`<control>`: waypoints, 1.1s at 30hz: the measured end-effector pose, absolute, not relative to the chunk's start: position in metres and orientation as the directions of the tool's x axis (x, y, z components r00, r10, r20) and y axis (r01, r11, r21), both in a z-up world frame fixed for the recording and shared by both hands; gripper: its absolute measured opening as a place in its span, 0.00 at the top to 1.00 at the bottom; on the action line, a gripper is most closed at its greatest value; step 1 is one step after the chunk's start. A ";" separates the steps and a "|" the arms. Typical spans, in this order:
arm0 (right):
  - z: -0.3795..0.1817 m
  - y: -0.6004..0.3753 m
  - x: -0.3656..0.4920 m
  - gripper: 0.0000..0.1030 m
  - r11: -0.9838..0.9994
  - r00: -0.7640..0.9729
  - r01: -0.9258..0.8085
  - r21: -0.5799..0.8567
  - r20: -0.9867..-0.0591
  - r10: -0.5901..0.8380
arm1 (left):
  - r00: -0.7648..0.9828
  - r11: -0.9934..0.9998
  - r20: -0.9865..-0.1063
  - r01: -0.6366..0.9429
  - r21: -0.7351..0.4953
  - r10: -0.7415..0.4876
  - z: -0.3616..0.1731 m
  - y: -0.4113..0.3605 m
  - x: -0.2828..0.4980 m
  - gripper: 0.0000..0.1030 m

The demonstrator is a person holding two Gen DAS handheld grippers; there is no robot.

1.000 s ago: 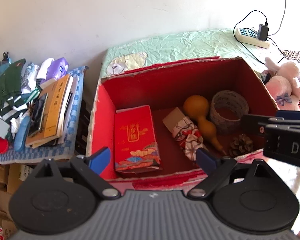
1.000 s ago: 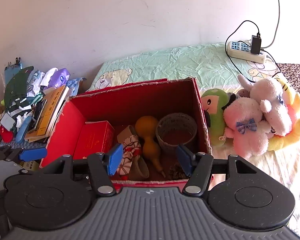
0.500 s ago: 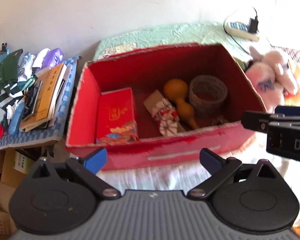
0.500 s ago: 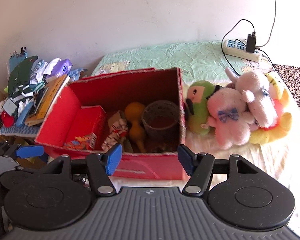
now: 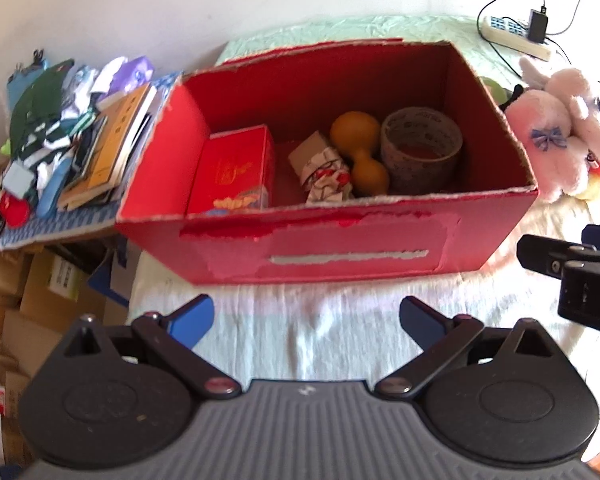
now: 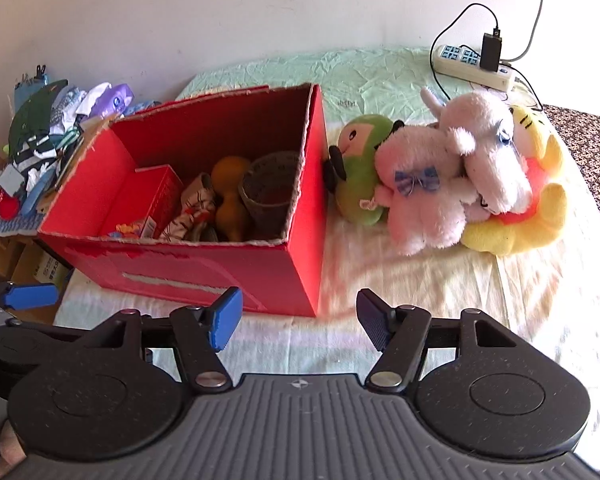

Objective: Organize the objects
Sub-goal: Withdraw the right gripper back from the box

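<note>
Open red box (image 6: 292,272) on bed, holding gourd (image 5: 360,152), tape roll (image 5: 420,148); plush toys (image 6: 440,184) beside.

A bare strip of bedsheet (image 6: 440,280) lay open before the red cardboard box (image 6: 204,276). Plush toys (image 6: 432,184) crowded its right wall, a clutter pile (image 5: 72,140) its left. Inside, a red packet (image 5: 232,168), wrapped bundle (image 5: 324,168), gourd (image 5: 360,152) and tape roll (image 5: 420,148) filled the floor.
</note>
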State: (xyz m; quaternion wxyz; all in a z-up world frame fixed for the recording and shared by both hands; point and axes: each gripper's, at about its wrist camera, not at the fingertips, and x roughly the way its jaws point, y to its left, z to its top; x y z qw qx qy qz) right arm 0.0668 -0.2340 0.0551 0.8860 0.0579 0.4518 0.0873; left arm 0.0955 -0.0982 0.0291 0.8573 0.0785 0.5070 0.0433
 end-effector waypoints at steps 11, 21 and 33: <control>0.059 -0.215 0.060 0.30 0.990 0.596 -0.058 0.127 -0.792 0.136 | 0.494 0.980 -0.855 0.025 0.196 0.158 0.029 -0.083 0.092 0.03; 0.058 -0.187 0.052 0.25 0.987 0.601 0.113 0.118 -0.799 0.027 | 0.523 0.970 -0.848 0.147 0.193 0.090 0.038 -0.052 0.098 0.03; 0.055 -0.164 0.039 0.22 0.964 0.575 0.254 0.080 -0.814 -0.085 | 0.551 0.946 -0.835 0.274 0.175 -0.005 0.041 -0.030 0.097 0.03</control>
